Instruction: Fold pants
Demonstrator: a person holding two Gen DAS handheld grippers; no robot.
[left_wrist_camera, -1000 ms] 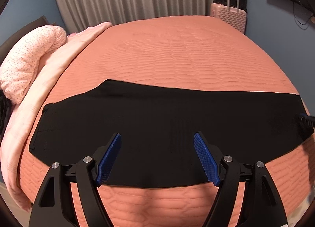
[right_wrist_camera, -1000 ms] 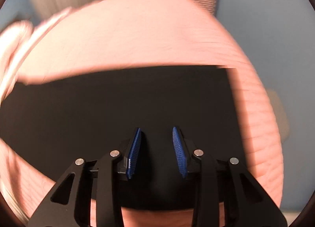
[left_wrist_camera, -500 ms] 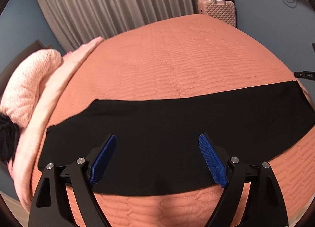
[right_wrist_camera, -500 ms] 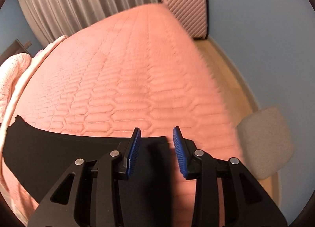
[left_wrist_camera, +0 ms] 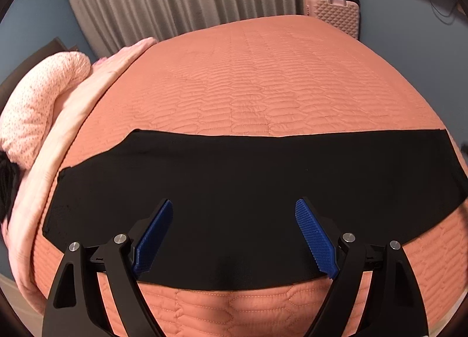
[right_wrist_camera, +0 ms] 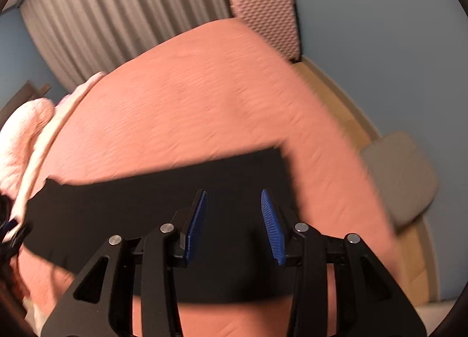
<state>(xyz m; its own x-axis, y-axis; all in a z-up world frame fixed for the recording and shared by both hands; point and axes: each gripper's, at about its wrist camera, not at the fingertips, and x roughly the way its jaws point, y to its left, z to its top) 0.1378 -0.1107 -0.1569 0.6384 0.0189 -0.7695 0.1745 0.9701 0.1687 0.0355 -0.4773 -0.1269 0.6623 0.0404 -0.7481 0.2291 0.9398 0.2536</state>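
Lying flat across the near part of one quilted orange bed (left_wrist_camera: 263,79), one pair of black pants (left_wrist_camera: 234,185) forms a long folded band, left to right. Left claw (left_wrist_camera: 234,234): spread wide, empty, above the cloth. Right claw (right_wrist_camera: 234,223): jaws just widening, nothing between them, over the band's right end.

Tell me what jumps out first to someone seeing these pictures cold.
The black pants stand out, laid flat in a long band across the near part of the salmon quilted bed. Both grippers hang above them holding nothing, the left gripper spread wide. A pink suitcase stands beyond the bed's far corner.
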